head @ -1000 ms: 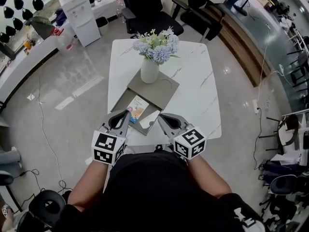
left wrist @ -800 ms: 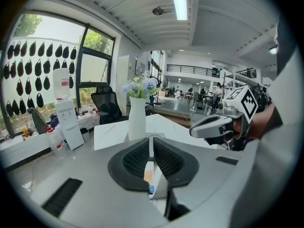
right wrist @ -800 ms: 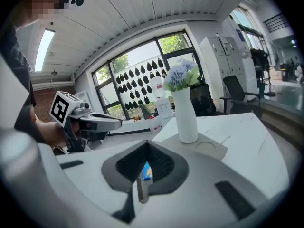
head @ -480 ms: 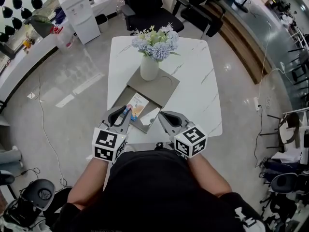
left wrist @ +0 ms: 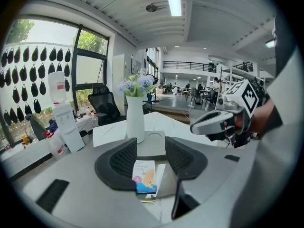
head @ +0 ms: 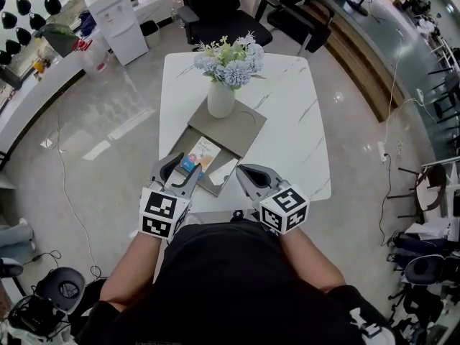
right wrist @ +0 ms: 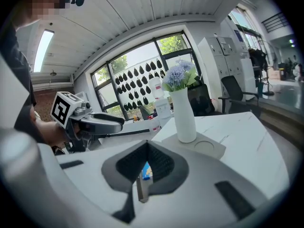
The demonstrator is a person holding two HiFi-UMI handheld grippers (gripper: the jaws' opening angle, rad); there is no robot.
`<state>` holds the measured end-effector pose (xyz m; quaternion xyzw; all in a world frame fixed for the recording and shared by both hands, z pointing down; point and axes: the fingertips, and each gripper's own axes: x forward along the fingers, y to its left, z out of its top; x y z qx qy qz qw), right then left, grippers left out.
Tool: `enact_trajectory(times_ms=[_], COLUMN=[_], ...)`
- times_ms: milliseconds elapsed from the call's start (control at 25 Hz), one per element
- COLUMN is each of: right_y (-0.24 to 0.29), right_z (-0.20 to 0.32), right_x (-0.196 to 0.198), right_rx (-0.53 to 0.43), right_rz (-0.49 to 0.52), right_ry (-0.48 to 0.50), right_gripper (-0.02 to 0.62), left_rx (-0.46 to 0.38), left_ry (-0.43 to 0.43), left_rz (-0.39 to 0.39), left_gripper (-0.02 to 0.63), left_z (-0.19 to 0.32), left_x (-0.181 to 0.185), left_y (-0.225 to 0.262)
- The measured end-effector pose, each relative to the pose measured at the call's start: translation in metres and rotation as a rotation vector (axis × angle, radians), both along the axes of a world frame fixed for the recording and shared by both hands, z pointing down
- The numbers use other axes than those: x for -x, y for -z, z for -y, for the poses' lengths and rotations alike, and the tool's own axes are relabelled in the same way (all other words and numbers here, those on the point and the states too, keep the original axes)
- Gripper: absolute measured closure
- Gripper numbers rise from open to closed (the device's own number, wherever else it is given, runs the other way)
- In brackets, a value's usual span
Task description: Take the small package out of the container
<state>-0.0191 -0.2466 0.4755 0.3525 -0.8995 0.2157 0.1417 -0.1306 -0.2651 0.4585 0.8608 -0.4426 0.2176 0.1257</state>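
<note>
White marble table [head: 302,121]: set on a pale glossy floor. Black office chairs [head: 223,20] are seen at its far end, and a white water dispenser [head: 115,20] well off to the far left.

Container [head: 241,131]: a flat grey box, placed near the middle of the table and turned at an angle. Its drawer [head: 219,175] is drawn out towards the near edge.

Vase [head: 221,100]: white, upright, stood on the far part of the container's top. Pale blue and white flowers [head: 230,60] are held in it.

Left tool [head: 181,171]: held low over the near left side of the drawer and pointed at the vase. Its jaws are apart and opening. The small package is seen between them, but the pads do not appear to press on it.

Right tool [head: 243,175]: held at the drawer's near right corner and pointed across towards the left tool. Its jaws are drawn almost together, and a thin grey edge of the drawer is seen clamped between them.

Small package [head: 197,157]: a flat printed carton, laid face up in the left part of the drawer. Its blue end is turned towards the left tool.
</note>
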Motion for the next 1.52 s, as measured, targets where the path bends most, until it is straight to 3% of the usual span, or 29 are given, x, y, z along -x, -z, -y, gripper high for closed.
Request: enact_trajectory(times_ms=[720,960,1520], right_y=[0.003,0.002,-0.004], right_z=[-0.007,-0.007,-0.002], right_x=[-0.010,-0.013,-0.019], right_rx=[-0.003,-0.002,0.013], right_rz=[-0.009,-0.008,-0.004], right_ry=[-0.013,-0.018,-0.035], right_gripper=[0.595,0.595,0.595], left_rx=[0.011,0.036,0.063], left_ry=[-0.045,-0.040,-0.056], left_rz=[0.036,0.047,0.082], left_gripper=[0.310,0.245,0.239], left_z=[-0.002,-0.002,0.005], left_x=[-0.011,-0.014,-0.020], left_y=[-0.003,-0.013,-0.027])
